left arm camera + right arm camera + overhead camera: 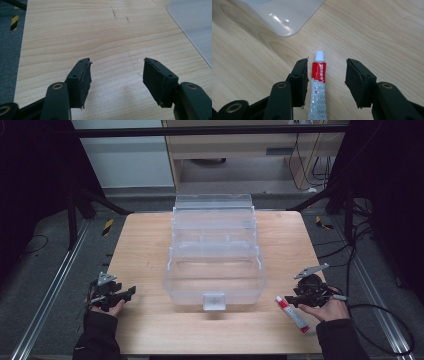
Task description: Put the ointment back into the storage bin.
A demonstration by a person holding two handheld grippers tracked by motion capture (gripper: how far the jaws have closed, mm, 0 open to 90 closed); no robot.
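— Fingers first: how are they set on each side?
— On the right gripper (326,75) the jaws are spread wide, and nothing is clamped. The same is seen on the left gripper (116,76): its jaws are parted over bare wood, with nothing between them.
— What is found between the right jaws?
— A red and white tube (318,85) is laid flat on the wooden table (145,245), its white cap pointed away from the gripper. It is touched by, or is just beside, one pad; which cannot be told. The other pad is kept apart from it.
— And relative to the clear plastic box (215,252)?
— The tube is placed just beside the box's near right corner. The left gripper is held near the box's near left corner, apart from it.
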